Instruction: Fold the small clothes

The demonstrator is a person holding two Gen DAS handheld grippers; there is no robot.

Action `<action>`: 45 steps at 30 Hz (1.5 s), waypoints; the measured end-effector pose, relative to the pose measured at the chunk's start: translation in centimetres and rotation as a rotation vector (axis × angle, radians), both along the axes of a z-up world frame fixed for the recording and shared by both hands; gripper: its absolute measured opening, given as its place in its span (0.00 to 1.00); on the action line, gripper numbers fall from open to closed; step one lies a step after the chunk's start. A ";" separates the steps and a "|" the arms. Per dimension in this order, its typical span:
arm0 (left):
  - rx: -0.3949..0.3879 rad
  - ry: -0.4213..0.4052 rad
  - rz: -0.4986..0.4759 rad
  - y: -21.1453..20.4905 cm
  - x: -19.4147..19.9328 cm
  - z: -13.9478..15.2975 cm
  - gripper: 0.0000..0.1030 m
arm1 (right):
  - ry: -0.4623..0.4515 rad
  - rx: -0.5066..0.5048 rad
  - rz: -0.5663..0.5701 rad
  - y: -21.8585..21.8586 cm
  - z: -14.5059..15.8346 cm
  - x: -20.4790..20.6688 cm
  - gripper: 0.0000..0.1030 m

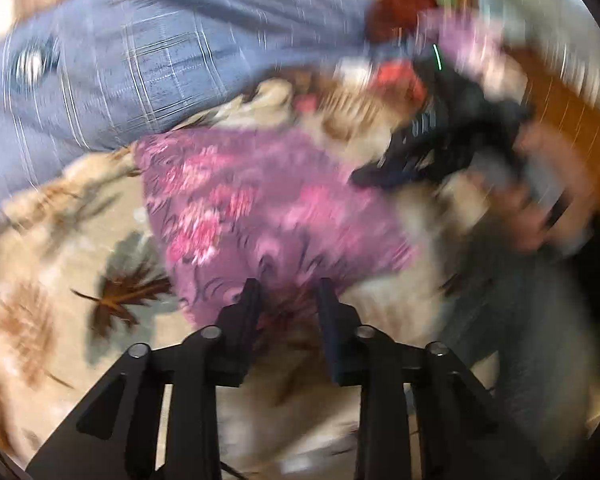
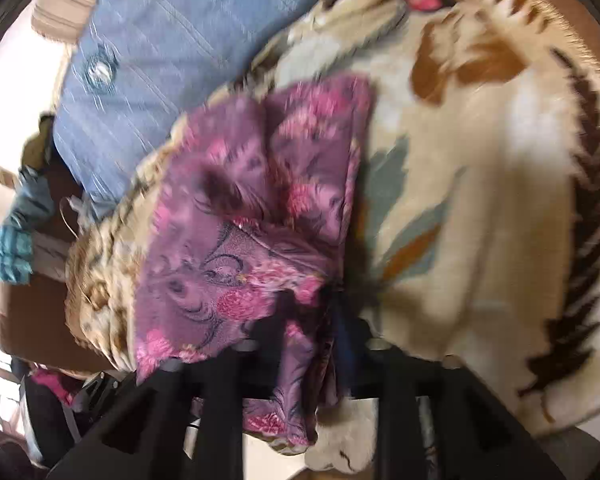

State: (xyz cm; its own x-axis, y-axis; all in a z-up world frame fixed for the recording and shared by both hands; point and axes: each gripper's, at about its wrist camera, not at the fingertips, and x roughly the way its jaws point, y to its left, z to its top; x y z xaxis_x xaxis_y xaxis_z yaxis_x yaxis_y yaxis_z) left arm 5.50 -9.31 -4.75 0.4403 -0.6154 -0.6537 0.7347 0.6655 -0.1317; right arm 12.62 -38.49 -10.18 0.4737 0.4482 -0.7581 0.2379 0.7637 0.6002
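- The purple floral garment (image 2: 252,216) lies partly folded on the leaf-patterned blanket (image 2: 480,184) of a bed. It is doubled along a crease running up its middle and sits just beside the blue pillow (image 2: 172,40).
- The right claw (image 2: 312,320) has the near edge of the cloth between its fingers, and fabric drapes down over its frame. It looks pinched there at a narrow gap, probably to carry that edge across for the next fold, though blur keeps the contact from being certain.
- The left claw (image 1: 286,300) stands partly open at the garment's (image 1: 260,208) near hem. Cloth shows in the gap, but I cannot tell whether the fingers press on it; it may be steadying that side.
- In the left wrist view a person's hand (image 1: 540,200) holds the other tool over the blanket (image 1: 52,248), beyond the garment.
- A heap of other clothes (image 1: 440,32) lies by the pillow (image 1: 120,60), likely waiting to be folded.
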 end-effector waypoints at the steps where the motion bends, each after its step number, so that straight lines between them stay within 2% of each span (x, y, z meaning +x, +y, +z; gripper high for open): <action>1: -0.046 0.011 0.011 0.8 0.2 0.9 0.62 | -0.046 0.039 -0.039 -1.1 1.0 -0.8 0.52; 2: -0.080 0.014 0.047 1.8 0.7 1.9 0.72 | -0.081 0.066 -0.057 -1.7 1.8 -1.1 0.58; 3: -0.107 0.020 0.100 2.7 1.7 2.6 0.76 | -0.122 0.092 -0.069 -2.4 2.8 -1.2 0.70; 4: -0.128 0.052 0.128 3.3 3.1 3.1 0.76 | -0.149 0.101 -0.070 -2.9 3.6 -0.8 0.76; 5: -0.141 0.100 0.147 3.5 4.9 3.3 0.76 | -0.155 0.095 -0.061 -3.2 4.4 0.5 0.77; 7: -0.136 0.219 0.225 3.3 9.4 2.6 0.76 | -0.104 0.095 -0.034 -3.5 4.5 3.8 0.78; 9: -0.121 0.349 0.292 2.5 14.7 0.6 0.76 | -0.069 0.148 -0.014 -4.2 3.2 7.9 0.76; 11: -0.177 0.449 0.320 2.7 17.7 -1.5 0.76 | 0.006 0.137 -0.041 -4.9 0.6 10.7 0.75; 13: -0.203 0.551 0.364 2.3 20.4 -3.7 0.76 | 0.068 0.114 -0.039 -4.9 -1.9 10.8 0.73; 15: -0.235 0.635 0.381 2.1 22.1 -5.8 0.76 | 0.070 0.153 0.005 -4.4 -3.0 9.9 0.72; 18: -0.331 0.804 0.412 1.6 23.6 -9.0 0.77 | 0.034 0.199 0.086 -3.5 -3.1 10.1 0.73; 21: -0.366 0.820 0.406 0.8 24.0 -8.7 0.81 | 0.036 0.271 0.083 -3.4 -4.1 11.8 0.73; 23: -0.360 0.838 0.404 0.1 24.6 -8.7 0.62 | 0.022 0.317 0.094 -2.6 -4.3 12.7 0.73; 24: -0.320 0.852 0.405 -0.4 24.7 -9.1 0.37 | 0.017 0.304 0.108 -1.9 -4.3 12.8 0.73; 25: -0.285 0.860 0.411 -0.7 24.9 -9.3 0.27 | 0.007 0.269 0.112 -1.4 -3.9 12.8 0.70; 26: -0.276 0.847 0.415 -0.6 24.7 -9.2 0.24 | 0.003 0.219 0.119 -0.9 -3.7 12.8 0.67; 27: -0.278 0.837 0.409 -0.4 24.6 -9.0 0.13 | 0.005 0.186 0.119 -0.6 -3.5 12.7 0.52; 28: -0.282 0.824 0.398 -0.2 24.3 -8.6 0.10 | 0.011 0.187 0.113 -0.8 -3.7 12.5 0.39; 30: -0.308 0.787 0.378 0.6 23.4 -7.2 0.09 | 0.009 0.256 0.094 -1.1 -4.1 12.4 0.24; 31: -0.321 0.775 0.374 1.1 23.1 -6.6 0.08 | 0.003 0.258 0.102 -0.8 -3.8 12.4 0.22; 36: -0.405 0.719 0.417 6.0 21.7 -3.4 0.08 | -0.064 0.169 0.220 3.2 0.1 13.5 0.18; 40: -0.432 0.686 0.492 9.0 23.8 -1.9 0.08 | -0.101 0.181 0.273 5.9 2.5 16.5 0.18; 43: -0.374 0.702 0.566 9.6 26.7 -3.0 0.10 | -0.090 0.168 0.288 7.8 1.8 19.6 0.18; 45: -0.307 0.715 0.593 9.3 27.7 -4.7 0.11 | -0.051 0.131 0.297 8.3 -0.3 21.4 0.20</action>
